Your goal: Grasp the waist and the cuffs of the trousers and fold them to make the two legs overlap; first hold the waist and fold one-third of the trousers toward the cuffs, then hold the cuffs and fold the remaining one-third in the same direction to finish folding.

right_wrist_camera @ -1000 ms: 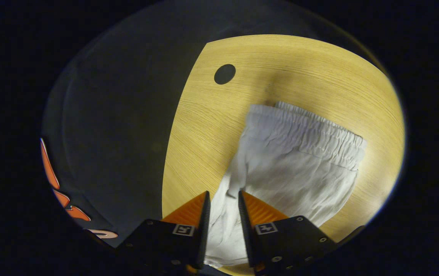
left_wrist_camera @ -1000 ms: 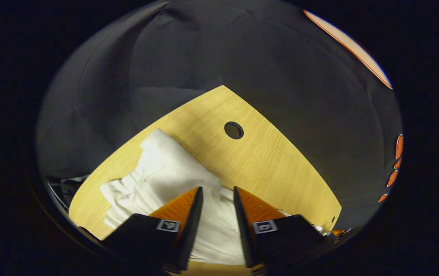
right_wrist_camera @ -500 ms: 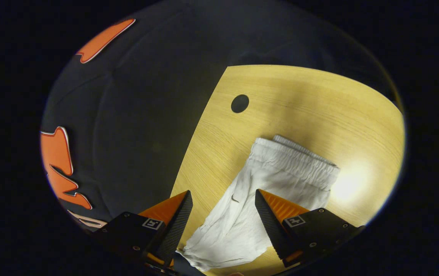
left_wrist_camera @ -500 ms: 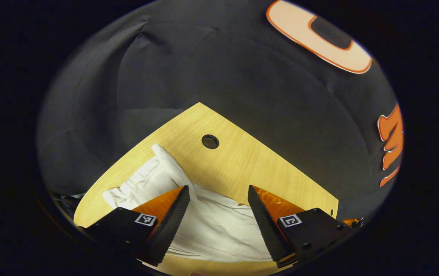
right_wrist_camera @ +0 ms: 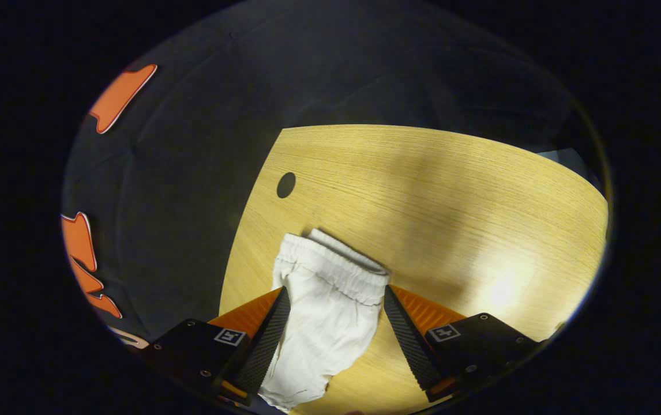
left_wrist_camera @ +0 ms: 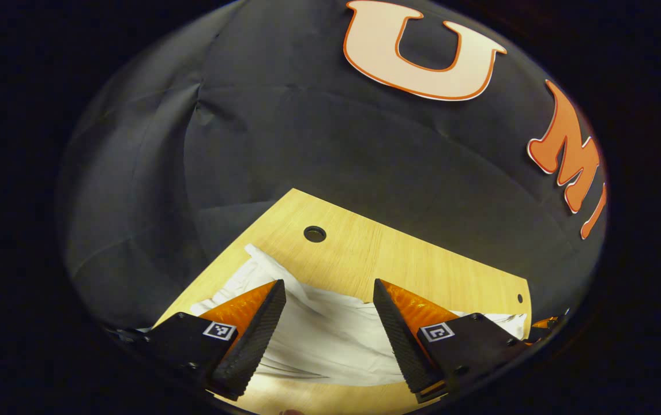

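White trousers (left_wrist_camera: 319,340) lie flat on the light wooden table (left_wrist_camera: 400,265), stretched across it in the left gripper view. In the right gripper view the trousers (right_wrist_camera: 325,311) run lengthwise away from me, with the elastic waist (right_wrist_camera: 330,268) at the far end. My left gripper (left_wrist_camera: 329,297) is open above the cloth, nothing between its fingers. My right gripper (right_wrist_camera: 336,300) is open too, its fingers standing either side of the trousers without pressing on them.
A round cable hole (left_wrist_camera: 314,234) is cut in the table beyond the trousers, also seen as the hole (right_wrist_camera: 285,185) in the right gripper view. The table's far edge meets the black cloth wall. Bare wood (right_wrist_camera: 480,219) spreads to the right of the trousers.
Both grippers opened and let go of the trousers, then drew back and up. The cloth now lies flat on the table and looks smaller in both views.
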